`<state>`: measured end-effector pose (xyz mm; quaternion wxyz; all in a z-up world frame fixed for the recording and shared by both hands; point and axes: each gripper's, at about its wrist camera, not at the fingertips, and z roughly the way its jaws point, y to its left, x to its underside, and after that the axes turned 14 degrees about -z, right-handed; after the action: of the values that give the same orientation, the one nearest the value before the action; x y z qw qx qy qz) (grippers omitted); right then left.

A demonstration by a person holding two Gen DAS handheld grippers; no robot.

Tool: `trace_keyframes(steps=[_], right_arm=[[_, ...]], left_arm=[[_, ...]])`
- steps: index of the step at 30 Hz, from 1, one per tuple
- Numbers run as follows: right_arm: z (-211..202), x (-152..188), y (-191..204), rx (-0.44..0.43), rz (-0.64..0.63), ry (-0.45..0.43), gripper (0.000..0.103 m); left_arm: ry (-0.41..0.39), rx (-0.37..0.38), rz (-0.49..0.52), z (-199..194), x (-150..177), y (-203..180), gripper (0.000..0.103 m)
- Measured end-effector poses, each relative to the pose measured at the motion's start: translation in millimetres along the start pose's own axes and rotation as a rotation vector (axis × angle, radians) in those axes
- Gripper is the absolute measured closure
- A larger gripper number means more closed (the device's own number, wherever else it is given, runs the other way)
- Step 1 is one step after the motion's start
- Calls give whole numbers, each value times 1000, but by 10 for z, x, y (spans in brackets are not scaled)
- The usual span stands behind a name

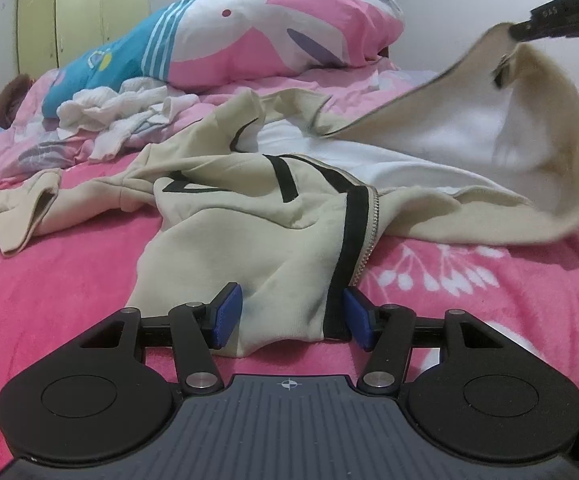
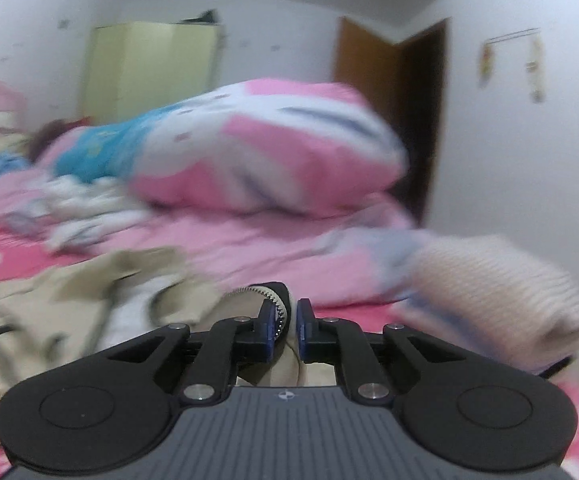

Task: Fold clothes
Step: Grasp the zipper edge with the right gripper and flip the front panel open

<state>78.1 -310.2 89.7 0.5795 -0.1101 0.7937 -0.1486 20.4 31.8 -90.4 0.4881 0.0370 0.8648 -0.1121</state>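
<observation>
Beige and lined in white, a zip jacket [image 1: 249,208] lies spread and crumpled on the pink bedspread [image 1: 69,272], black stripes running across its front and a metal zipper [image 1: 371,232] down one edge. Its hem corner sits between the blue pads [image 1: 229,314] of the left gripper [image 1: 293,316], whose jaws stand apart on either side of the cloth without pinching it. The jacket's far flap is lifted off the bed, white lining showing, held at its zipper edge by the right gripper [image 1: 529,28] up at the top right of the left view. In the right view that gripper [image 2: 287,330] has its jaws nearly together on the zippered edge [image 2: 277,316], with beige cloth bunched below them; the rest of that view is blurred. Beyond the jacket a white garment [image 1: 121,116] lies heaped, and behind it a folded pink, white and blue quilt [image 1: 257,28]. A yellow-green wardrobe [image 1: 81,20] stands against the far wall, and a brown door [image 2: 389,92] is to the right.
</observation>
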Motion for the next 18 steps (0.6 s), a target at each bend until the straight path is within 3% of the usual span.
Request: trace_keyframes(steps=[4, 8, 14, 18], right_arm=[[244, 23, -513, 155, 4, 31, 92], [514, 340, -904, 240, 108, 112, 93], [849, 1186, -1139, 300, 222, 313, 93], [1057, 1689, -1188, 251, 281, 459, 92]], left_arm=[[-3, 2, 1, 3, 8, 0, 45], [-6, 4, 0, 6, 14, 8, 45], [-6, 4, 4, 18, 9, 11, 44], [-4, 1, 11, 24, 3, 2, 43]])
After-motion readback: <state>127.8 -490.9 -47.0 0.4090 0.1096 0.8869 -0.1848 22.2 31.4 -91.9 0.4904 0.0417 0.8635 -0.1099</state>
